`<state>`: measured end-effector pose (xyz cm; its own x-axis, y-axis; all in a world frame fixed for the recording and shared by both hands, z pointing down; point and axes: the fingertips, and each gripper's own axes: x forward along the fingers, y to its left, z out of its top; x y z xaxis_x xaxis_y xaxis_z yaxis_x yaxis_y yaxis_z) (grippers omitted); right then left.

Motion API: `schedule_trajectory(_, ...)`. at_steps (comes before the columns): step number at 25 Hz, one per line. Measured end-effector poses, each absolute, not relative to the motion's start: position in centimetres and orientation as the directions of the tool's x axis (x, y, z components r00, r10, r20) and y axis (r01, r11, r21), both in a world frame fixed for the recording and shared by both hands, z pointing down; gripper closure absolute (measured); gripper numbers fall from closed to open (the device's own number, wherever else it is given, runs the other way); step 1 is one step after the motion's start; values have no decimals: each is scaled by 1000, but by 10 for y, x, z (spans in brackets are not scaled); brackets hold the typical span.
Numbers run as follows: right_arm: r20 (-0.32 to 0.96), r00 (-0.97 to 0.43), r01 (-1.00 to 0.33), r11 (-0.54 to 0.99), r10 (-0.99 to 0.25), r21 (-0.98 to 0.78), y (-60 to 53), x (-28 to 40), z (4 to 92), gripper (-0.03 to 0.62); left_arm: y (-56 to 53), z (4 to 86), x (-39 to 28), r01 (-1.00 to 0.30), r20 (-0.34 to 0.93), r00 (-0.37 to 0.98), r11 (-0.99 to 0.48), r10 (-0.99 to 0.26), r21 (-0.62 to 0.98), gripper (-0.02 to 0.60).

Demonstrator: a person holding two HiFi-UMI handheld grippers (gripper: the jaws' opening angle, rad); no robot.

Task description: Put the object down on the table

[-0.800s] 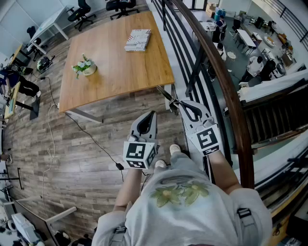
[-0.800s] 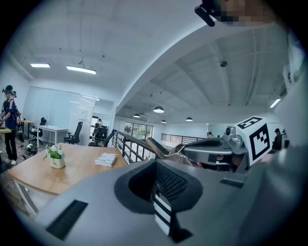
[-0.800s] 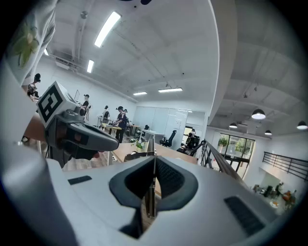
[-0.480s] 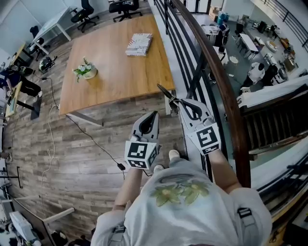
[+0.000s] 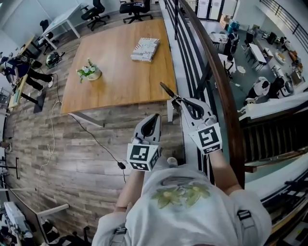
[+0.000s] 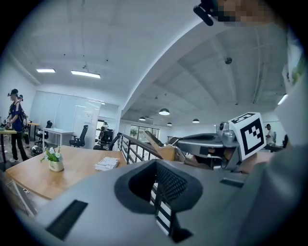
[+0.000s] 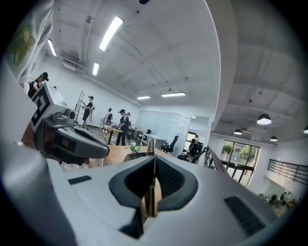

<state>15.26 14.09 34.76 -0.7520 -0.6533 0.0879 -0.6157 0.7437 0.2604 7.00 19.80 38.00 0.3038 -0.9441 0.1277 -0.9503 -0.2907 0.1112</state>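
Observation:
My right gripper (image 5: 182, 102) is shut on a thin, flat, elongated object (image 5: 168, 90) that sticks out ahead of the jaws toward the table's near right corner. In the right gripper view the object (image 7: 155, 192) shows as a tan edge pinched between the jaws. The left gripper view shows it (image 6: 166, 150) too, tan with a dark strip. My left gripper (image 5: 154, 117) is level beside the right one, shut with nothing in it. The wooden table (image 5: 120, 72) lies ahead, and both grippers are short of its front edge, over the plank floor.
On the table lie a book (image 5: 145, 49) at the far right and a small potted plant (image 5: 89, 72) at the left. A dark railing (image 5: 211, 72) runs close along my right. A cable (image 5: 96, 139) trails over the floor. Office chairs (image 5: 134, 7) stand beyond the table.
I have stepped a little nearer the table, so it sits slightly lower in the head view. Both grippers keep the same stance, the right one still holding the object.

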Motion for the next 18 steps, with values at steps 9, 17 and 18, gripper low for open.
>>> schedule_trajectory(9, 92, -752, -617, 746, -653, 252, 90, 148, 350, 580, 152, 389, 57, -958, 150, 278, -262, -949, 119, 568)
schedule_trajectory(17, 72, -739, -632, 726, -670, 270, 31, 122, 342, 580, 91, 385, 22, -958, 140, 281, -268, -949, 106, 568)
schedule_trajectory(18, 73, -740, -629, 727, -669, 276, 22, 118, 339, 580, 81, 382, 17, -958, 135, 280, -267, -950, 106, 568)
